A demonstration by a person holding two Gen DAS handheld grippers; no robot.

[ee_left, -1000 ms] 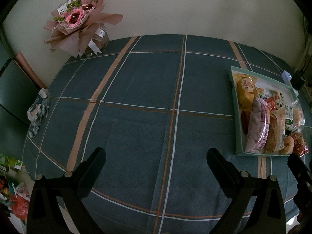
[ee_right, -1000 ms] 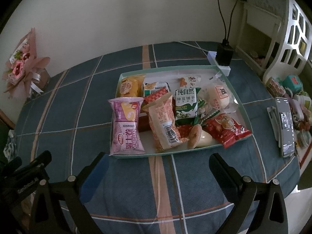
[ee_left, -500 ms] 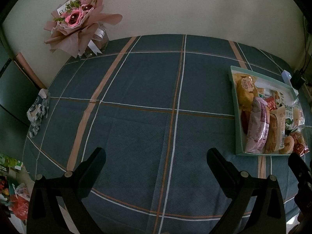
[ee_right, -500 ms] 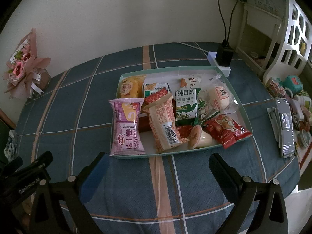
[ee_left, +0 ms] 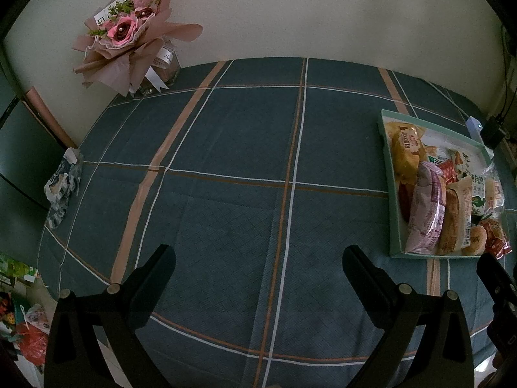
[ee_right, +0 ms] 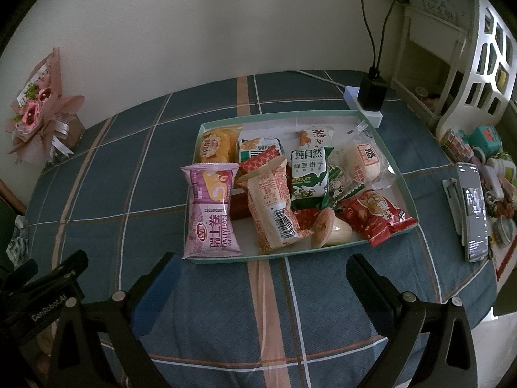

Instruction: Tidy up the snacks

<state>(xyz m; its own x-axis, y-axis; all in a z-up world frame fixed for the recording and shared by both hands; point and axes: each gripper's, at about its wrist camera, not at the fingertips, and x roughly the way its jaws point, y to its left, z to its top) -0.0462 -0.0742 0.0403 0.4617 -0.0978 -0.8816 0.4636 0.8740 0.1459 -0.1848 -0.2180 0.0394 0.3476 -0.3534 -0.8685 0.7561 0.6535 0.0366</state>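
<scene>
Home: tablecloth (ee_left: 245,148), bouquet (ee_left: 129,35), phone (ee_right: 473,210)

Dim room — cream wall (ee_left: 290,9), plaid-clothed table (ee_left: 245,148), white shelf (ee_right: 484,51).

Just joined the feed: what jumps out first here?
A pale green tray heaped with snack packets sits mid-table before the right gripper, a purple Swiss-roll pack at its near-left corner. A pink bouquet stands far left by the wall. Both grippers, the left gripper too, hover with jaws open and empty.
</scene>
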